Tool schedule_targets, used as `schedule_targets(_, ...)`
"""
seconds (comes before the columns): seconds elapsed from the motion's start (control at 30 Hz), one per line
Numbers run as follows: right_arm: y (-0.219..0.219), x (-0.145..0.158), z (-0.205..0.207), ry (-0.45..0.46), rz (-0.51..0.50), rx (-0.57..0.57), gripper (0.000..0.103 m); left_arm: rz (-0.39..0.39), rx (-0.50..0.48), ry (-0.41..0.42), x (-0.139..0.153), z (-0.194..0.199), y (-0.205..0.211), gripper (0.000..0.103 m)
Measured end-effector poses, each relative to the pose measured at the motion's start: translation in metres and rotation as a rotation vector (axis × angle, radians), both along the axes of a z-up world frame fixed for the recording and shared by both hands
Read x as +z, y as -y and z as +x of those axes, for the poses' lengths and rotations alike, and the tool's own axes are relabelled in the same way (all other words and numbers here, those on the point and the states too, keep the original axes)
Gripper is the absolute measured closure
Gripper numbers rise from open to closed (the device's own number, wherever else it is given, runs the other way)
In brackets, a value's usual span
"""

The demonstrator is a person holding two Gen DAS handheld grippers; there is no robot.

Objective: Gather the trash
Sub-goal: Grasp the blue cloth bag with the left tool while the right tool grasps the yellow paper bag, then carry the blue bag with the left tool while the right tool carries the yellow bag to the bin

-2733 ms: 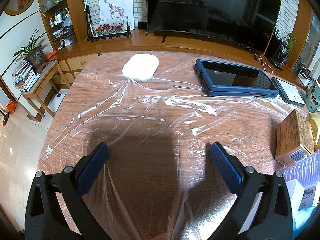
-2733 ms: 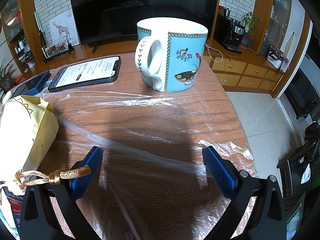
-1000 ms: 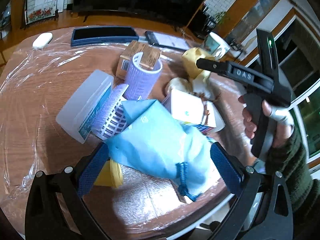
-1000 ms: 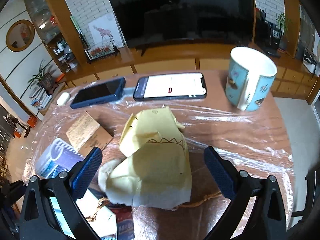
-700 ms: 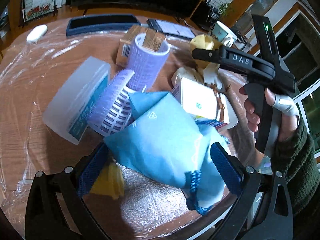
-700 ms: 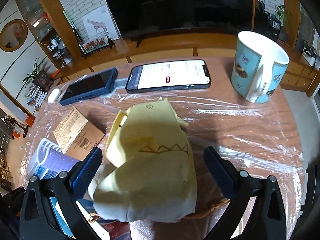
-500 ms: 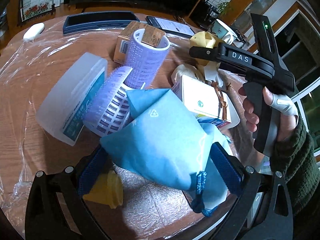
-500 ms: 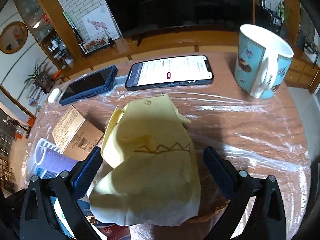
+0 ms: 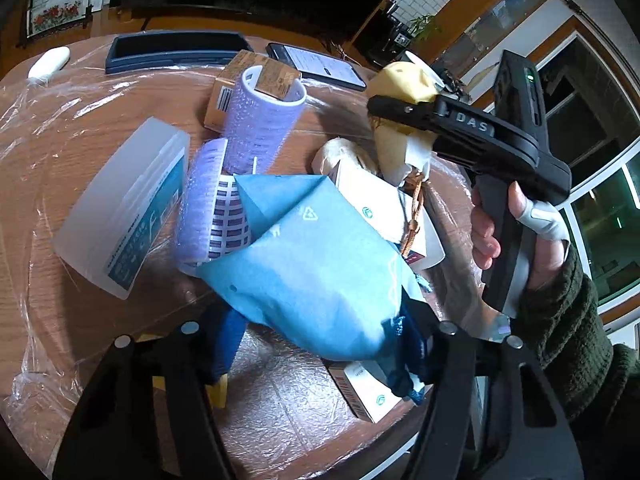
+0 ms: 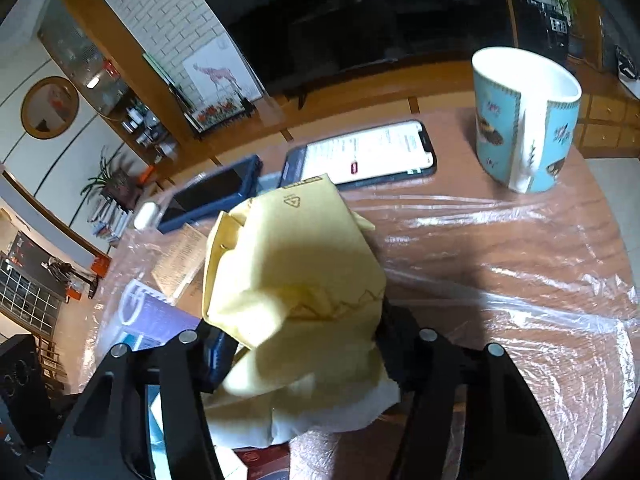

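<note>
Both grippers closing at once where a second ago both stood spread wide. Left gripper (image 9: 320, 344): fingers drawing in around the blue drawstring pouch (image 9: 316, 264), blue pads now against its lower flanks, pouch bulging between them. Right gripper (image 10: 304, 344): fingers closing on the yellow drawstring pouch (image 10: 296, 264), fabric crumpled and pinched between the pads. Both pouches sit in the clutter on the plastic-wrapped table (image 10: 520, 264), among a lilac hair roller (image 9: 260, 120), a translucent box (image 9: 120, 204) and cartons. Mug (image 10: 524, 120) and phone (image 10: 368, 152) lie apart, untouched. Judgement: two items nearly secured; lifting should follow, the rest of the heap not yet collected
</note>
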State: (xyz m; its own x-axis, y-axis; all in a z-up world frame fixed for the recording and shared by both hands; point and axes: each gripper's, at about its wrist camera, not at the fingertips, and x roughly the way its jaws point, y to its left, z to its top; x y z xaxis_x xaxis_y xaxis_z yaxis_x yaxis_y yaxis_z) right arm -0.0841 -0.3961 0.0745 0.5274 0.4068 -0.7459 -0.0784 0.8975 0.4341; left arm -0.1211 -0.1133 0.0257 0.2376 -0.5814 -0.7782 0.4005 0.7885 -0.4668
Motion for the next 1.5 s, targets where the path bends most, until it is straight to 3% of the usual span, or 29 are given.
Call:
schedule_targets(0.43,0.003,0.051,-0.032,0.128,-0.001,-0.031,0.051,-0.055,0.036,0.072,0.025,-0.014,-0.023,0.041)
schedule_targets(0.63,-0.006,0.059,-0.054,0.138,-0.082,-0.053,0.051,-0.026,0.052,0.139,0.036,-0.022,-0.029,0.041)
schedule_targets(0.97,-0.001,0.079,-0.088,0.202,-0.064,-0.112,0.051,-0.012,0.053,0.236,0.058,-0.030,-0.040,0.041)
schedule_targets(1.23,-0.011,0.092,-0.124,0.237,-0.081,-0.051,0.051,-0.028,0.092,0.252,0.067,-0.044,-0.047,0.041)
schedule_targets(1.5,-0.019,0.098,-0.172,0.242,-0.072,0.023,0.051,-0.010,0.151,0.281,0.080,-0.085,-0.045,0.041)
